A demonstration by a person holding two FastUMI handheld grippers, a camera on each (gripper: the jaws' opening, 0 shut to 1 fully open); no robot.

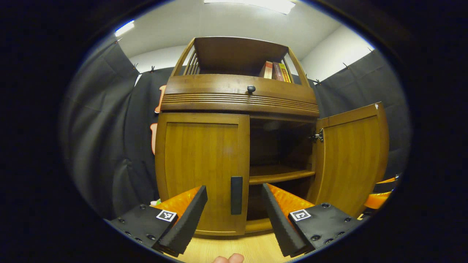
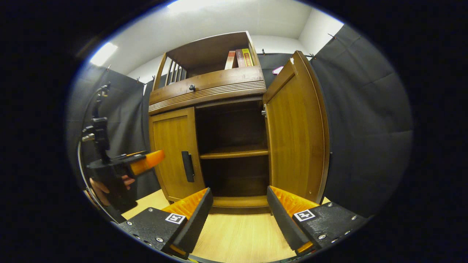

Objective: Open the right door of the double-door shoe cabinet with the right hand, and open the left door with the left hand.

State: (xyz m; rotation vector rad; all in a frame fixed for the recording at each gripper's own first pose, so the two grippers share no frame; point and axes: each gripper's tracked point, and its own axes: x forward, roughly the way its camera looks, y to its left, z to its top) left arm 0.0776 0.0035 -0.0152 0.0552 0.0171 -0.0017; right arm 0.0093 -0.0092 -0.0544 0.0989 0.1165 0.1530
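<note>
Left gripper view, left to right. Left gripper (image 1: 234,219) low in front of the shoe cabinet (image 1: 239,95), jaws spread wide, gripping nothing, fingers apart from the wood. Ahead of the left finger (image 1: 184,223), the left door (image 1: 202,171) shut flat against the frame. Between the jaws and straight ahead, the dark vertical handle (image 1: 236,195) near that door's right edge, still short of the fingertips. Beyond the right finger, the dark open compartment with an inner shelf (image 1: 279,176) crossing it. Farther right, the right door (image 1: 351,155) swung out, hinge (image 1: 317,136) showing at its inner edge, free edge out toward the booth cloth. Round knob (image 1: 251,88) on the drawer front above the jaws; books (image 1: 276,71) on the top shelf. Bare wooden floor (image 1: 234,250) below the jaws.

Right gripper view, left to right. Far left of the jaws, the other gripper with a hand (image 2: 106,186) on its grip, fingers aimed at the shut left door, well clear of it. Right gripper (image 2: 239,221) low over the floor, jaws likewise wide with nothing between them. Ahead between the fingers, the open compartment and its bottom edge, free space all the way in. Ahead of the right finger (image 2: 285,219), the opened door standing edge-on, close beside but not touching.
</note>
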